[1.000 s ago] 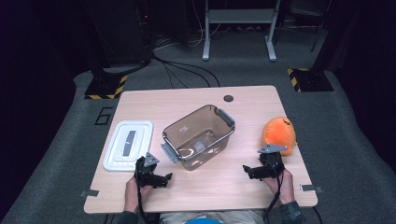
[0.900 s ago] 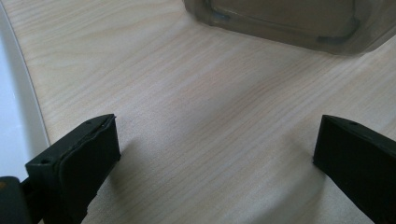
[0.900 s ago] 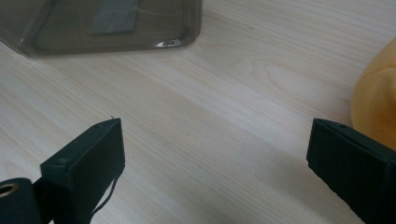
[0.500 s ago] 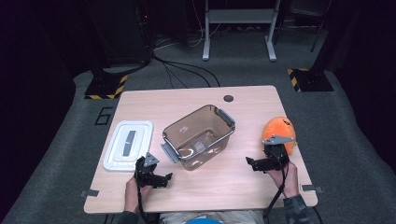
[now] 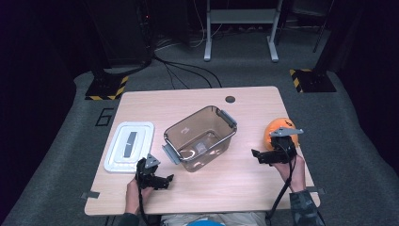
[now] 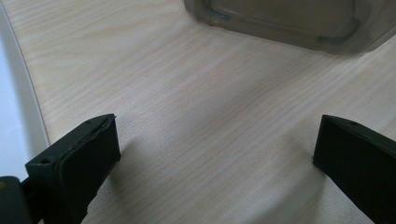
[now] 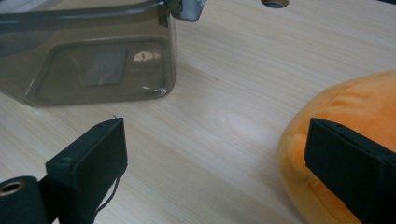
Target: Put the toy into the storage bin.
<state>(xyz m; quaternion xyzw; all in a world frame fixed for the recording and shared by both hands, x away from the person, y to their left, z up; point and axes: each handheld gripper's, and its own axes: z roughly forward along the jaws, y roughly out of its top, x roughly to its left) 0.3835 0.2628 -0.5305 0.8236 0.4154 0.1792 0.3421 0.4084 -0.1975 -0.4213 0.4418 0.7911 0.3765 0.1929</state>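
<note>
Right hand-held gripper (image 5: 264,157) held wide open, empty, beside orange plush toy (image 5: 277,131); left hand-held gripper (image 5: 162,181) likewise open, empty, on worktop (image 5: 244,183).

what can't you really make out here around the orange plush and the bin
- Orange plush toy: right gripper view cuts it off at the edge; in the high view the right gripper covers its near side.
- Clear bin: left gripper view's top edge crops it to its base.
- Sticker inside the bin: too blurred to read.
</note>
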